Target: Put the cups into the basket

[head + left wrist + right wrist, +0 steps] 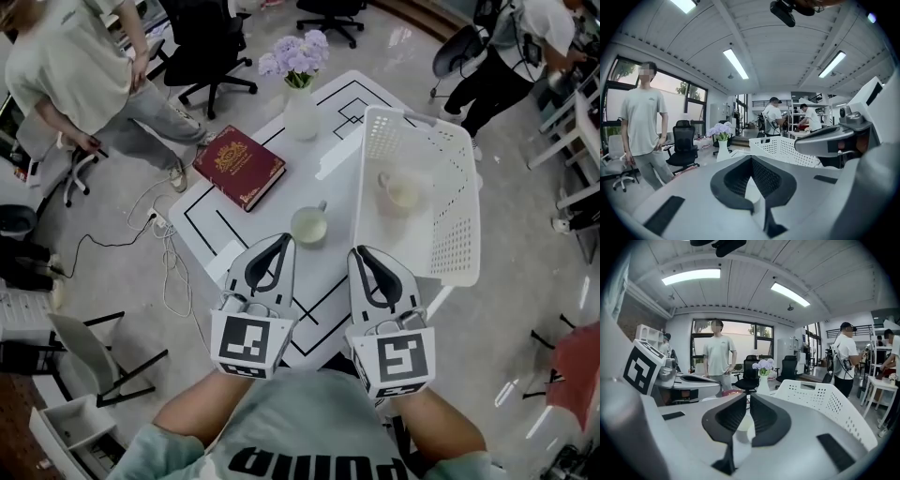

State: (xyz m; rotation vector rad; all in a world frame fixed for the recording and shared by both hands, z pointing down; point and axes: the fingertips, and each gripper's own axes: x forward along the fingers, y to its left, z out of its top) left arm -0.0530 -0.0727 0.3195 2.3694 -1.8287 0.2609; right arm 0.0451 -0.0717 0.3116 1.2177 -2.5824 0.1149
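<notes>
One cup [309, 226] stands upright on the white surface [272, 211], mouth up. Its small handle seems to point toward the far right. It sits just beyond the two claws and a little left of the gap between them. The left claw [282, 242] is the nearer one, and the cup lies just beside its tip, on the far-right side. The right claw [362, 253] would have to reach across to its left. Both claws are drawn back close to the person's body, and both are closed and empty. The left gripper view shows its pads meeting at the tip. The right gripper view shows only a thin slit between the pads, with no cup in it. The basket [461, 202] lies just to the right of the loose cup, with its long axis running from near to far. A second cup [401, 191] is already inside it, toward the far half. The likely next move is therefore a short reach forward by the left claw, which must first open, followed by a carry to the right over the basket's left wall. As for writing, the person's shirt [309, 441] carries the word PUMA, seen upside down in the head view. The red book [239, 166] shows gold ornament but no legible title, and the marker cubes [250, 342] carry only black-and-white square patterns.
</notes>
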